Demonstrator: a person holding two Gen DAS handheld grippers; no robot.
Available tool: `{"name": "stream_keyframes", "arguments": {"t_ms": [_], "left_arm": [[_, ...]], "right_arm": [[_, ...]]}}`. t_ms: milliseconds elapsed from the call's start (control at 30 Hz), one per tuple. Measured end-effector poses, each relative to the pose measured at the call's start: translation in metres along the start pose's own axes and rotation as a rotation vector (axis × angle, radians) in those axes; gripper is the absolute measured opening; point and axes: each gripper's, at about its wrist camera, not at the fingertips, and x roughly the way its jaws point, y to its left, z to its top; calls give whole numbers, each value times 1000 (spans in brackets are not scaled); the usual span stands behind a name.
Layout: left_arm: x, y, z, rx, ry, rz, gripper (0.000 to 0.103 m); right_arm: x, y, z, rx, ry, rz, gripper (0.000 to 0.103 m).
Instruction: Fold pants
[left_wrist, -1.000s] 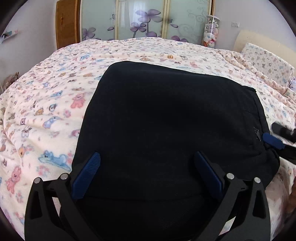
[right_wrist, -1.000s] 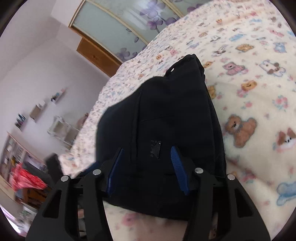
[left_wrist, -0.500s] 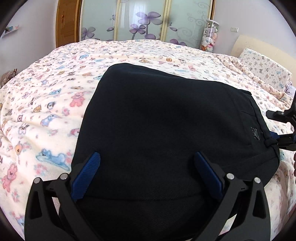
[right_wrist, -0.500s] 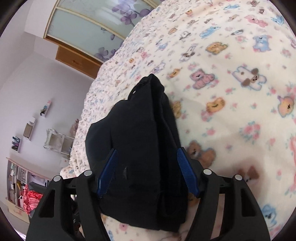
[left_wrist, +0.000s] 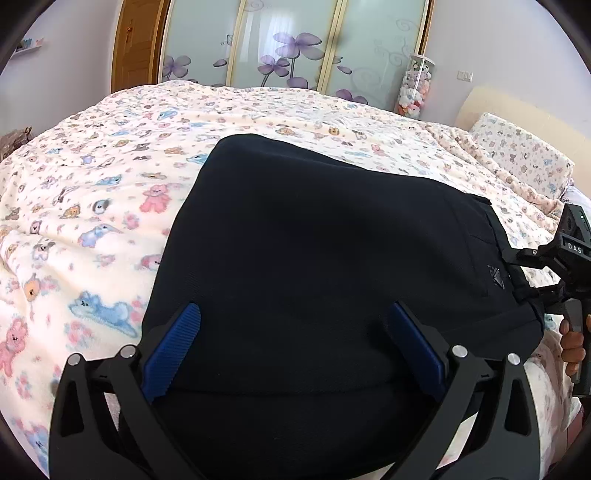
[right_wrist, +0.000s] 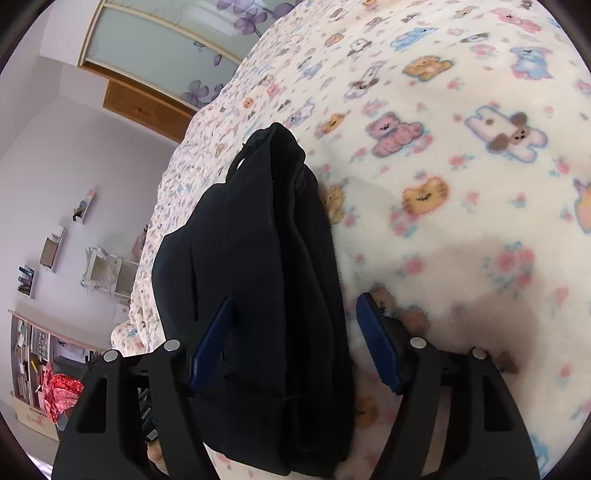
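On the bed, the blanket (left_wrist: 110, 206) with printed bears and cats covers everything around your work; behind it stand sliding doors (left_wrist: 295, 48) with purple flowers, a clear tube of soft toys (left_wrist: 413, 88) and a pillow (left_wrist: 521, 155). Nothing lies over the pants (left_wrist: 332, 266). They are black, folded to a thick flat packet near the blanket's front edge, with a small logo at their right side. Your left gripper (left_wrist: 295, 354) is spread wide above them and holds nothing. Your right gripper (right_wrist: 295, 339) is also released; one finger is over the fabric, the other over the blanket.
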Motion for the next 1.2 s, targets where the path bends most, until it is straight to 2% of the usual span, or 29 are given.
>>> {"name": "stream_keyframes", "arguments": {"t_ms": [167,300,367,433,500,533,700,767,867,933,1067,1200], "left_arm": [[-1,1,0,-4,-6,-2,101],[-2,3,-1,-16,-14,-7,101],[-4,8,-1,-39,-21,-20,101],[-5,12,0,-58,-31,-46,101],[-6,12,-1,-63,-36,-54,101],[-6,12,0,-64,-36,-55,101],[-7,12,-1,-65,-38,-56,101],[-7,12,-1,-65,-38,-57,101],[-8,12,-1,-68,-40,-59,101],[-8,13,-1,-76,-44,-64,101],[-10,18,-2,-105,-52,-76,101],[-11,24,-3,-139,-59,-85,101]], "right_arm": [[8,7,1,-27,10,-8,81],[11,30,-8,-84,69,139,81],[9,36,-9,-114,67,130,81],[10,25,-4,-62,65,88,80],[10,11,0,1,44,67,71],[8,5,0,24,33,76,69],[9,0,-1,43,25,79,70],[11,0,-2,51,41,95,71],[18,2,-4,56,103,179,71],[18,13,-7,10,109,161,67],[9,24,-8,-6,84,184,46],[0,56,-9,-116,63,176,42]]}}
